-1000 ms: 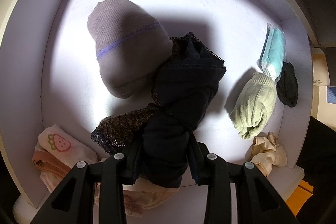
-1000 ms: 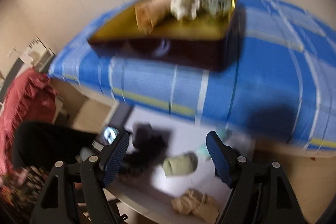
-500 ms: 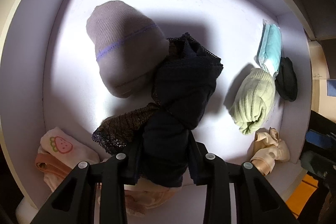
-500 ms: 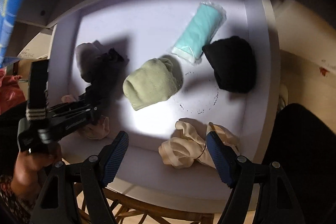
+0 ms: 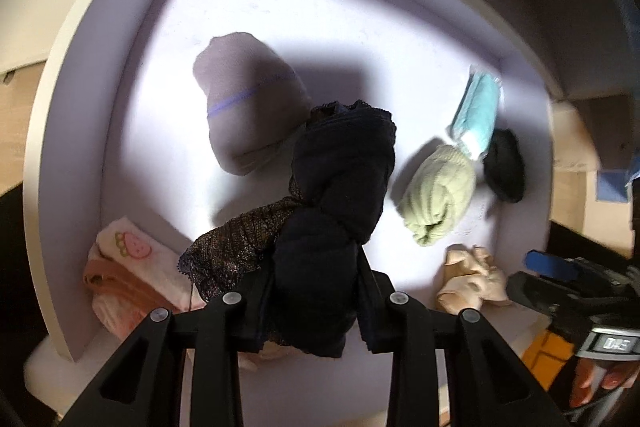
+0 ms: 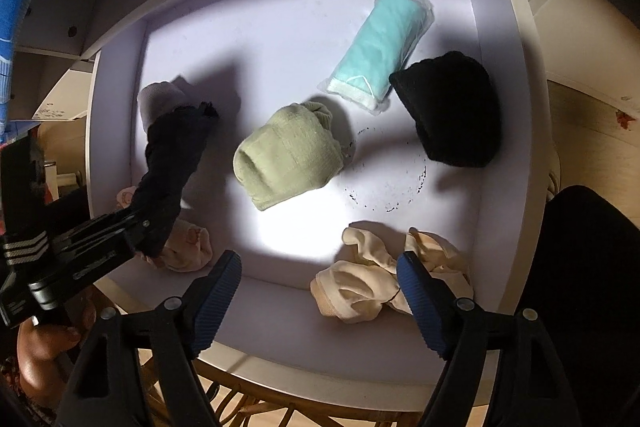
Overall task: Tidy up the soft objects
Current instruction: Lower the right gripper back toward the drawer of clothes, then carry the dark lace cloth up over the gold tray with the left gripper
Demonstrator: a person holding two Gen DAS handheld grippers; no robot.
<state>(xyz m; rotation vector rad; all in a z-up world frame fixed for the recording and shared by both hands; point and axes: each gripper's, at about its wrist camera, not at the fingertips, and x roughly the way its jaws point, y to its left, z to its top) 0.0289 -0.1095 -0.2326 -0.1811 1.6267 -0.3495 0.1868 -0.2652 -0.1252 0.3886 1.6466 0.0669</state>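
Observation:
My left gripper (image 5: 316,275) is shut on a dark navy lace garment (image 5: 340,167), which hangs twisted above the white drawer (image 5: 120,67). In the right wrist view that garment (image 6: 172,155) dangles at the left. My right gripper (image 6: 318,263) hovers over the drawer's front edge; its jaws are opening and press on nothing. A crumpled cream garment (image 6: 360,287) lies just under its right finger. A rolled green sock (image 6: 288,155) sits mid-drawer, with a teal packaged cloth (image 6: 380,43) and a black bundle (image 6: 452,111) beyond it.
A grey knit cap (image 5: 248,99) with a blue stripe lies behind the hanging garment. Pink cloths with a strawberry print (image 5: 132,251) fill the near left corner. The drawer wall (image 6: 484,67) bounds the right side. A wicker frame (image 6: 260,399) shows below the front edge.
My left gripper has risen with the dark garment, so the drawer looks smaller. My right gripper has swung down from facing the blue bed to looking into the drawer, then held still.

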